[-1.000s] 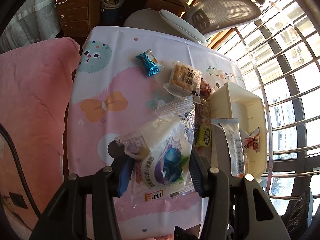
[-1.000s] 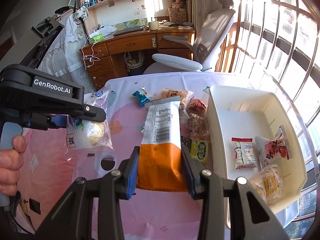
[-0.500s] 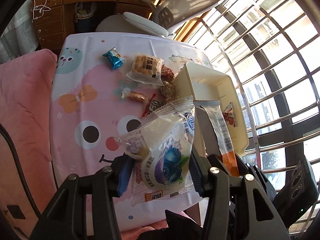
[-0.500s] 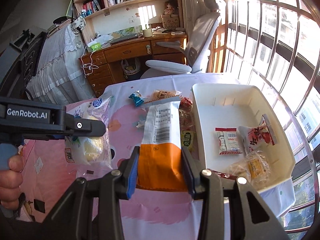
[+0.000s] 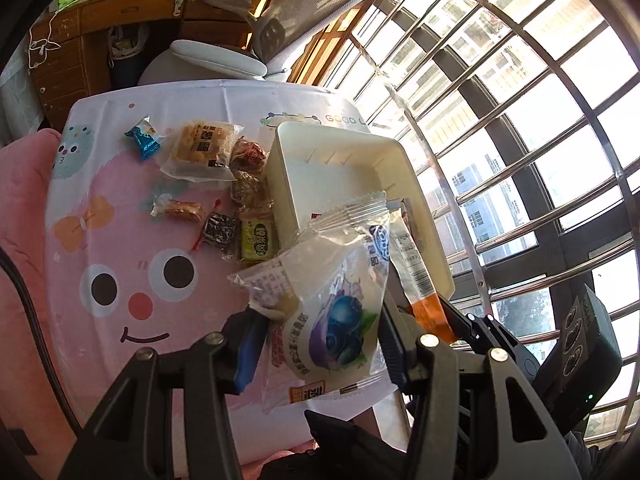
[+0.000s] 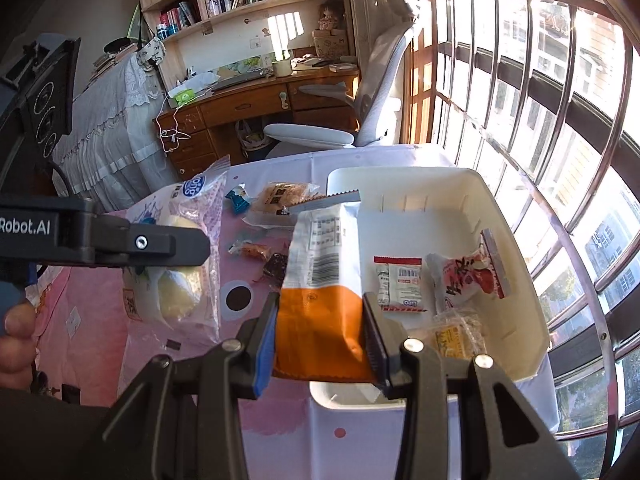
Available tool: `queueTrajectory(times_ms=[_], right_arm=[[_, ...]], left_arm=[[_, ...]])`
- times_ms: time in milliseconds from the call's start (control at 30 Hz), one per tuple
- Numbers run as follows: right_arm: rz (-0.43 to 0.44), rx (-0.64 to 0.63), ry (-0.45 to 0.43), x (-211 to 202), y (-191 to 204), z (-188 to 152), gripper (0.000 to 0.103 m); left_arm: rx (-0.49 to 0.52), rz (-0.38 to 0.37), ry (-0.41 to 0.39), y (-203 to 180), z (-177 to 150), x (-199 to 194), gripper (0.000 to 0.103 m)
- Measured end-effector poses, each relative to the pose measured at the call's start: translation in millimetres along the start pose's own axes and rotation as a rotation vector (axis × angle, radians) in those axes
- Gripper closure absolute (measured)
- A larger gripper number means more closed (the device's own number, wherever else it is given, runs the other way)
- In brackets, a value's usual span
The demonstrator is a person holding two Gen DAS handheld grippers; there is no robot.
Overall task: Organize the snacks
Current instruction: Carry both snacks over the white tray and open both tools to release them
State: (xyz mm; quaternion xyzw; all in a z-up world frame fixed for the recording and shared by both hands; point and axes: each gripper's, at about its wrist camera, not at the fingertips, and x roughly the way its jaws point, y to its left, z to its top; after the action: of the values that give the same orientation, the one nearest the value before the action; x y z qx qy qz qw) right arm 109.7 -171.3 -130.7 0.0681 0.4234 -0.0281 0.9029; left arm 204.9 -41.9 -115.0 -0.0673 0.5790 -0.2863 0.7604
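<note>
My left gripper (image 5: 320, 344) is shut on a clear blueberry bread packet (image 5: 332, 300), held above the table's near edge, left of the white bin (image 5: 340, 140). My right gripper (image 6: 320, 340) is shut on an orange and white snack packet (image 6: 324, 280), held over the near left corner of the white bin (image 6: 516, 256). The bin holds a red and white packet (image 6: 400, 284), a red snack bag (image 6: 468, 276) and a clear cracker packet (image 6: 456, 336). Loose snacks lie on the tablecloth: a blue candy (image 5: 144, 140), a cracker pack (image 5: 204, 148) and a green packet (image 5: 258, 240).
The table has a pink cartoon tablecloth (image 5: 120, 280). An office chair (image 6: 344, 128) and a wooden desk (image 6: 248, 100) stand beyond the far edge. Window bars (image 6: 540, 120) run along the right. A pink bed cover (image 5: 20, 220) lies to the left.
Both grippers have moved right toward the bin with their packets. The orange packet now hangs over the bin's near corner. The blueberry packet is closer to the bin.
</note>
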Motion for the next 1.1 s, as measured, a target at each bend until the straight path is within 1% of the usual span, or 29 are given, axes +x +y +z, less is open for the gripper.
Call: queueTrajectory(times_ms=[333,633,667,733,833,933,1100], right_arm=[[0.006,-0.057,0.038,2.1,-70.2,11.2,0.063],[0.018,-0.073,0.062,12.4,-119.6,19.2,0.063],[0.021,-0.072,0.068,14.3,-122.9,18.9,0.061],[0.018,-0.066,0.087,19.7,-130.1,19.1,0.061],[0.022,-0.045,0.117,27.6,-139.6,18.7,0.061],[0.018,-0.032,0.129,31.8,-143.2,18.9,0.061],[0.029,-0.036,0.135,33.6,-138.9,18.2,0.061]], left_arm=[[-0.031,-0.009,-0.001,-57.5,9.4,45.9,0.053],[-0.084,0.012,-0.014,-82.0,16.5,75.0,0.052],[-0.093,0.020,-0.014,-82.7,16.9,77.6,0.049],[-0.112,0.023,-0.013,-82.7,18.1,81.3,0.040],[-0.128,0.039,-0.020,-83.2,19.1,83.4,0.032],[-0.135,0.050,-0.026,-82.5,19.9,82.6,0.029],[-0.138,0.064,-0.023,-77.4,18.2,79.5,0.028]])
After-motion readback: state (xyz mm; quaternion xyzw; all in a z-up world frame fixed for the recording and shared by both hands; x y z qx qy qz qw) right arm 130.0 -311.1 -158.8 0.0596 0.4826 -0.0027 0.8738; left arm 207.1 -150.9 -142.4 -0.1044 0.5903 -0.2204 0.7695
